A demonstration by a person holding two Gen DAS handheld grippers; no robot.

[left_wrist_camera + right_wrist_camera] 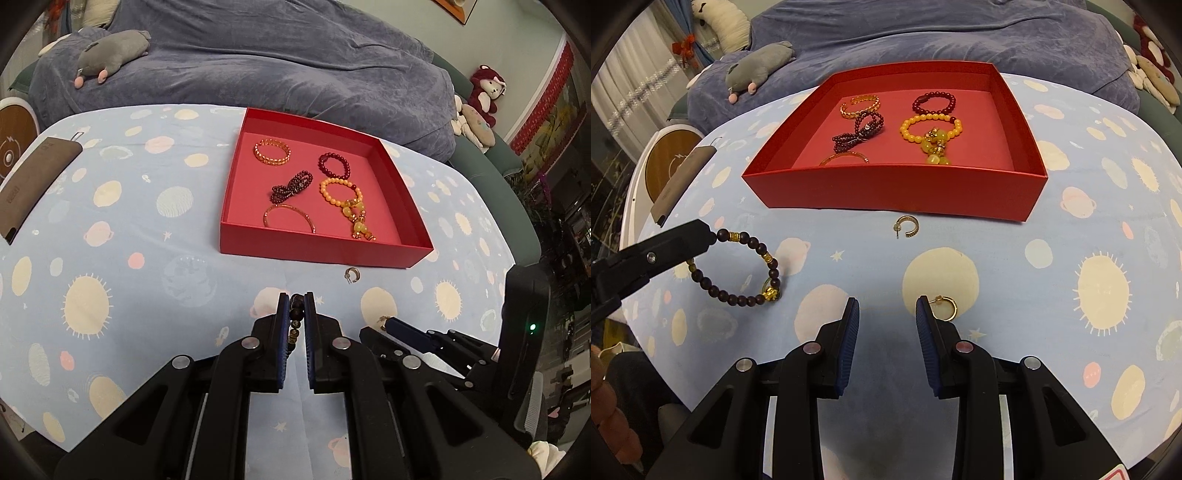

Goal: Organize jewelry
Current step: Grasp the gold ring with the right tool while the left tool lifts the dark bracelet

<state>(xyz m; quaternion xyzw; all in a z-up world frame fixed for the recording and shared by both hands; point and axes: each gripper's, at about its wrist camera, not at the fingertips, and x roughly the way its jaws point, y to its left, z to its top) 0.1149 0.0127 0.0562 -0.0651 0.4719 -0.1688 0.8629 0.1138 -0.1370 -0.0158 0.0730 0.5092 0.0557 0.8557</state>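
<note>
A red box on the table holds several bracelets, among them a yellow bead one and a dark red one. My left gripper is shut on a dark bead bracelet, which hangs just above the cloth. My right gripper is open, its right finger beside a gold earring. A second earring lies in front of the box.
A brown case lies at the table's left edge. A blue-covered sofa with a grey plush toy stands behind the table. The cloth is pale blue with planets.
</note>
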